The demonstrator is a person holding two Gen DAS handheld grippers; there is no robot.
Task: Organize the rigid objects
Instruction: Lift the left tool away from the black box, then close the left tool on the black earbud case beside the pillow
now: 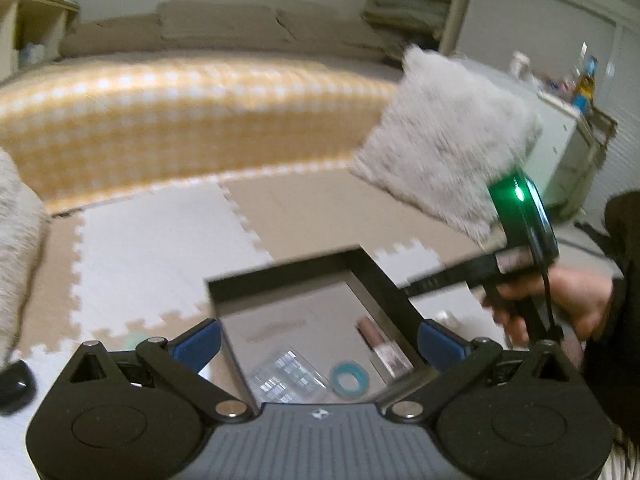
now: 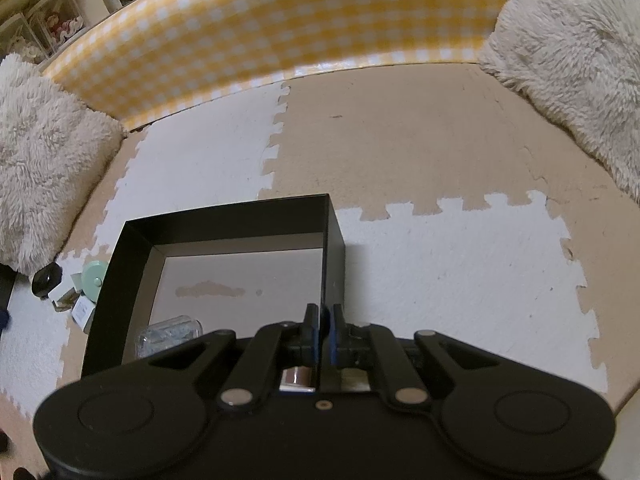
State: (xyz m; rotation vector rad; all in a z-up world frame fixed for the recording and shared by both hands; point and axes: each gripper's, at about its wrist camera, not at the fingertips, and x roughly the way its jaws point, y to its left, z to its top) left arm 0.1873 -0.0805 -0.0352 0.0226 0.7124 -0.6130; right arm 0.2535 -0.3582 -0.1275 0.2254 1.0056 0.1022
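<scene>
A black open box sits on the foam floor mat. Inside it lie a clear plastic case, a teal tape ring and a pink tube. My left gripper is open, its blue fingers spread over the box's near end. My right gripper is shut on the box's right wall, which stands between its fingers. In the left wrist view the right gripper's body and the hand holding it are at the right of the box.
Puzzle foam mat covers the floor. A yellow checked bed runs along the back. Fluffy cushions lie left and right. A mint round item, a black round item and small boxes lie left of the box.
</scene>
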